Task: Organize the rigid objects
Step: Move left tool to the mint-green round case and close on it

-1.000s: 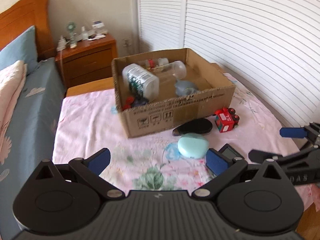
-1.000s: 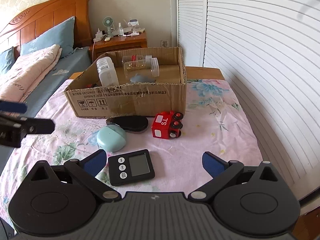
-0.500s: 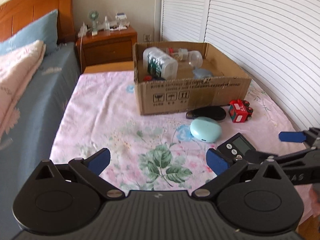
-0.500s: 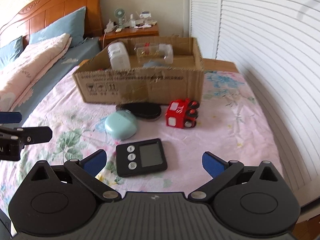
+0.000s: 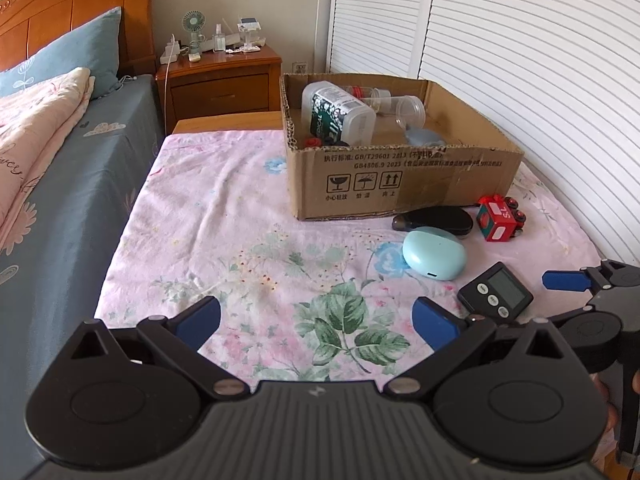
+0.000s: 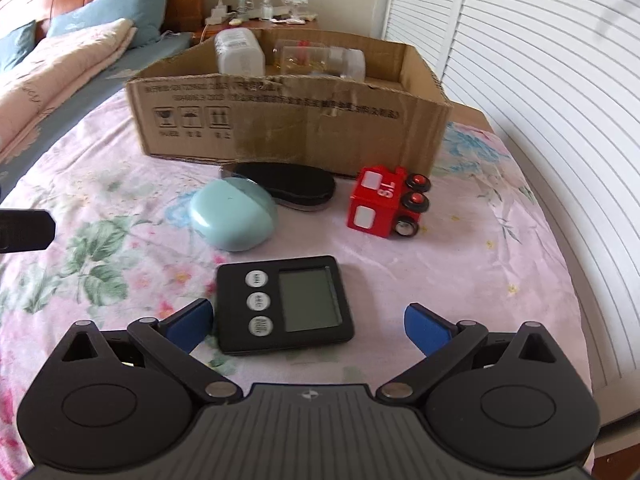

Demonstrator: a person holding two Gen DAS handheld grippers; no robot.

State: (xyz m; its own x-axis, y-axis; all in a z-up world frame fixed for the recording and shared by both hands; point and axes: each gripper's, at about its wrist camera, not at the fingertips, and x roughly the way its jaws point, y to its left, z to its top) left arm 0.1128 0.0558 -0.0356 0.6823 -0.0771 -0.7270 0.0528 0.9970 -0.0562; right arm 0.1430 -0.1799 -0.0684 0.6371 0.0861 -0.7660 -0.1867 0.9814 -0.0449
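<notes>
Black timer (image 6: 285, 305) lies between the right gripper (image 6: 308, 322) spread fingers — probably for grasping; left gripper (image 5: 316, 320) open, empty.

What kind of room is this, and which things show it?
Most likely a bedroom: a bed with a wooden headboard and pillows, a wooden nightstand beside it, and white louvered doors on the right.

My left gripper (image 5: 316, 322) has a matte black ribbed body, two round housings with triangular cut-outs, silver pivot screws and blue finger pads (image 5: 198, 320). A small emblem sits at the centre of its body. My right gripper (image 6: 309, 322) is the same build, with blue pads (image 6: 426, 326) on black link arms.
</notes>
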